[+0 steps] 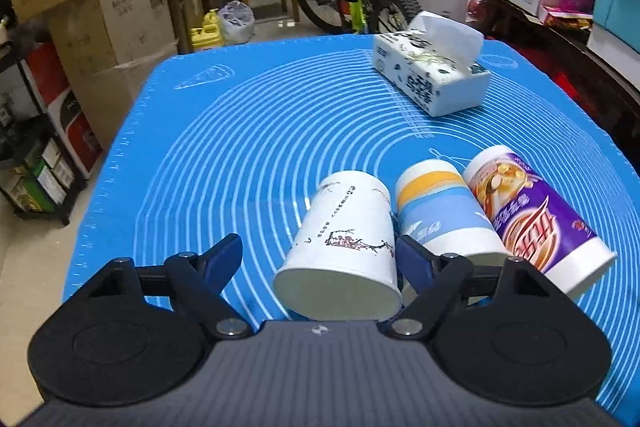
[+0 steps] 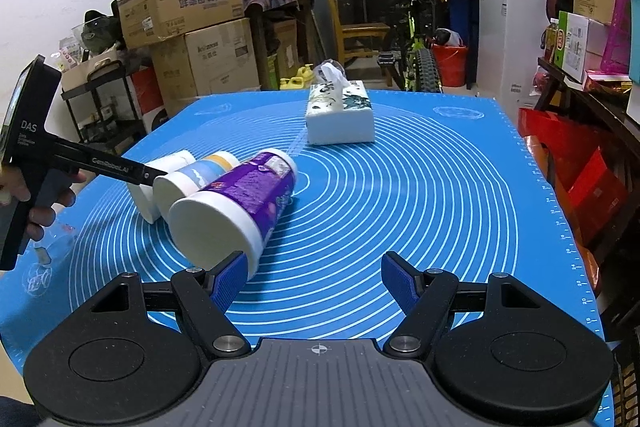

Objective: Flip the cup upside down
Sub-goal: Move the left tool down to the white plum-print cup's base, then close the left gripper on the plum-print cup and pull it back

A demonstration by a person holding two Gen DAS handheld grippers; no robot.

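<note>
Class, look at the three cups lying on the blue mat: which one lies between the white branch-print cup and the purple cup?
The blue-and-yellow banded cup lies between the white branch-print cup and the purple cup, all three on their sides; the left wrist view shows it best.

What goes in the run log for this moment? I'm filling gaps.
left tongs: open around lying white cup | right tongs: open, empty, beside purple cup | cups: three on sides | mat: blue

Striped cup (image 1: pixel 440 211) & purple cup (image 1: pixel 536 219) crowd white cup's (image 1: pixel 344 239) right; left side open mat (image 1: pixel 200 167).
</note>
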